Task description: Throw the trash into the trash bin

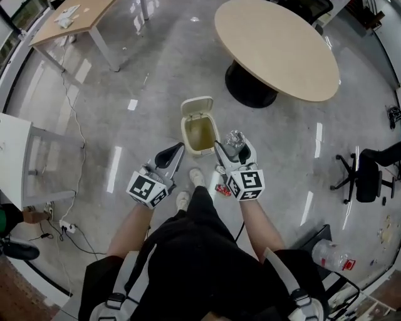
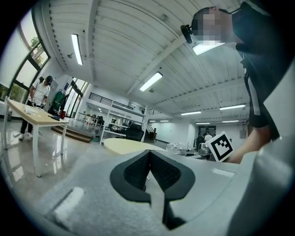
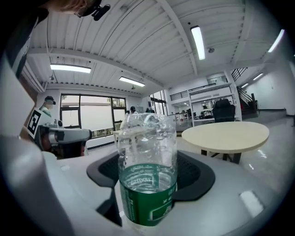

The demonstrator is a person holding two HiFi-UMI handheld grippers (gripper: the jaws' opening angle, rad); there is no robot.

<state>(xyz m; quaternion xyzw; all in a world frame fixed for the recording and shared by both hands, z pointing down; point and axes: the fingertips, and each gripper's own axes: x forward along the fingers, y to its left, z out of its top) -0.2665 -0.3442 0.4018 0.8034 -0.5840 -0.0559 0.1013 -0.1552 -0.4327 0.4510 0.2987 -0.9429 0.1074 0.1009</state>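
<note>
clear bottle (image 1: 235, 138), perhaps crumpled, near open bin (image 1: 199, 133)

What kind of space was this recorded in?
Probably an open office or lab hall: a round table, an office chair and a desk on a polished floor, strip lights on a high ceiling.

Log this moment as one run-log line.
left claw: shut, empty | right claw: shut on plastic bottle | trash bin: on floor, lid open | bottle not yet dropped in
</note>
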